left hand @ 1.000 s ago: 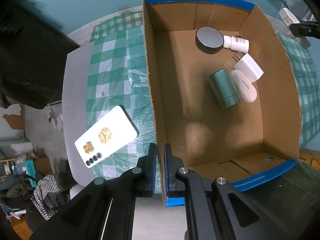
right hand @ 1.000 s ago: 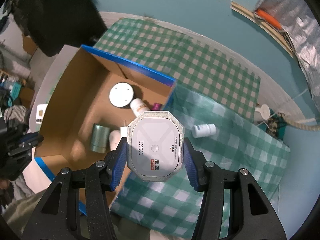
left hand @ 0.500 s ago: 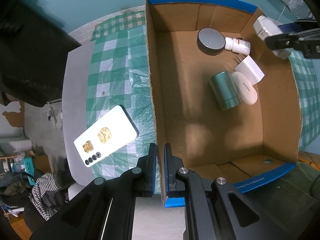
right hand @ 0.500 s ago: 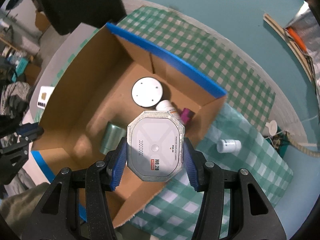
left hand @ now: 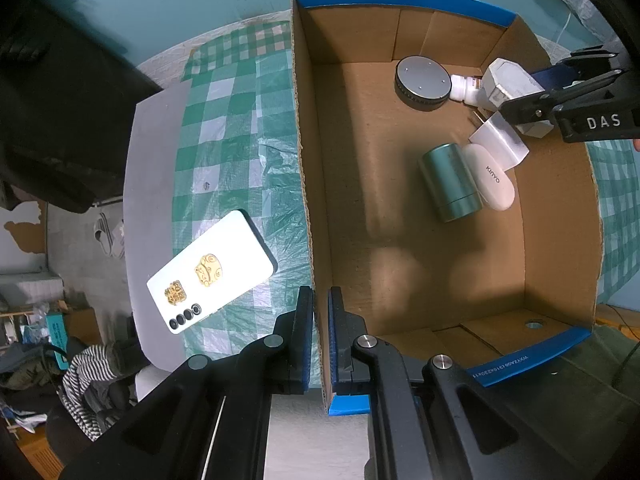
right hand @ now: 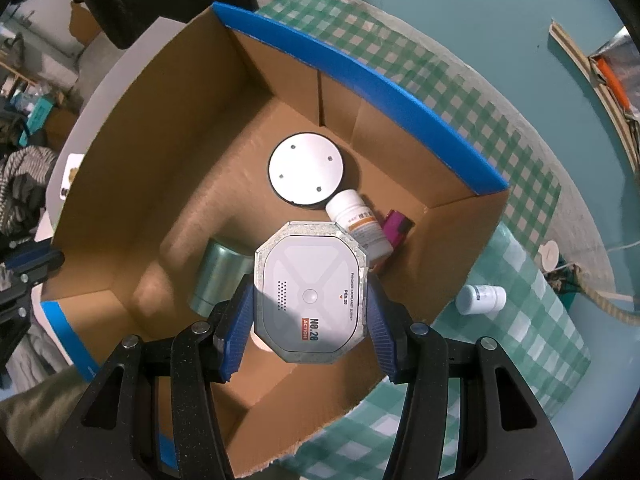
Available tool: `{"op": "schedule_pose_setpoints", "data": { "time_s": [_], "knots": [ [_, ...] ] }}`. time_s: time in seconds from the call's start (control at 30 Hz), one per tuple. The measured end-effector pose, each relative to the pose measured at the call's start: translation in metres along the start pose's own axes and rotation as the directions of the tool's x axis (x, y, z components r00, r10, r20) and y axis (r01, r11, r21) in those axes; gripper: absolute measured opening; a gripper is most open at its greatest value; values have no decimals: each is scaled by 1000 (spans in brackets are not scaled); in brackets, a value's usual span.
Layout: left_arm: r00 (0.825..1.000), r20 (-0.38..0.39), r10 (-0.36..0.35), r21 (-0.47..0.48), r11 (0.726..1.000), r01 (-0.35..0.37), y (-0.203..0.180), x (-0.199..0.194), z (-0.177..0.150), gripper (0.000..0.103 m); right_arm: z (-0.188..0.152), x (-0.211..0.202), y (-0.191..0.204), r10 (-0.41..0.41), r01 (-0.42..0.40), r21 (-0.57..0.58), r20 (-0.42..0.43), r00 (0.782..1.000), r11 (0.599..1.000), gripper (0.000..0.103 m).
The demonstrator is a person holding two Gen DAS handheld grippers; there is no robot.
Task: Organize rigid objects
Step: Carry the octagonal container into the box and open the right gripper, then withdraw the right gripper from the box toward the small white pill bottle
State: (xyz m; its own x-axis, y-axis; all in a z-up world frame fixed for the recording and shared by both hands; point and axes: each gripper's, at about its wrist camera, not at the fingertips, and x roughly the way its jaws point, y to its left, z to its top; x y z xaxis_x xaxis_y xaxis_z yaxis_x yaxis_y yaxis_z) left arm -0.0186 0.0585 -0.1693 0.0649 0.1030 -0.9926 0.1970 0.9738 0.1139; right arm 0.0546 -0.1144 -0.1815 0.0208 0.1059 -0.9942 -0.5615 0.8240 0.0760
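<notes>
Left gripper: fingers pinched on the cardboard box wall, likely steadying it.
Right gripper: fingers clamp the octagonal case above the box interior, ready to lower.
Beyond: teal can, round disc, pill bottle already inside.

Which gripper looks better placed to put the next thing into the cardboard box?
The right hand-held gripper: it already clamps the octagonal device above the open box, probably ready to set it down. The left hand-held gripper is pinching the box wall.
</notes>
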Motion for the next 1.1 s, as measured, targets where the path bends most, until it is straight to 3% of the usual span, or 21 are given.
{"op": "schedule_pose_setpoints", "data": {
  "time_s": [1.1],
  "knots": [
    [1000,-1,3,10,1000,-3,1,-1,0,5,-19,-36,-25,-3,-2,107,51,999,994,54]
  ]
}}
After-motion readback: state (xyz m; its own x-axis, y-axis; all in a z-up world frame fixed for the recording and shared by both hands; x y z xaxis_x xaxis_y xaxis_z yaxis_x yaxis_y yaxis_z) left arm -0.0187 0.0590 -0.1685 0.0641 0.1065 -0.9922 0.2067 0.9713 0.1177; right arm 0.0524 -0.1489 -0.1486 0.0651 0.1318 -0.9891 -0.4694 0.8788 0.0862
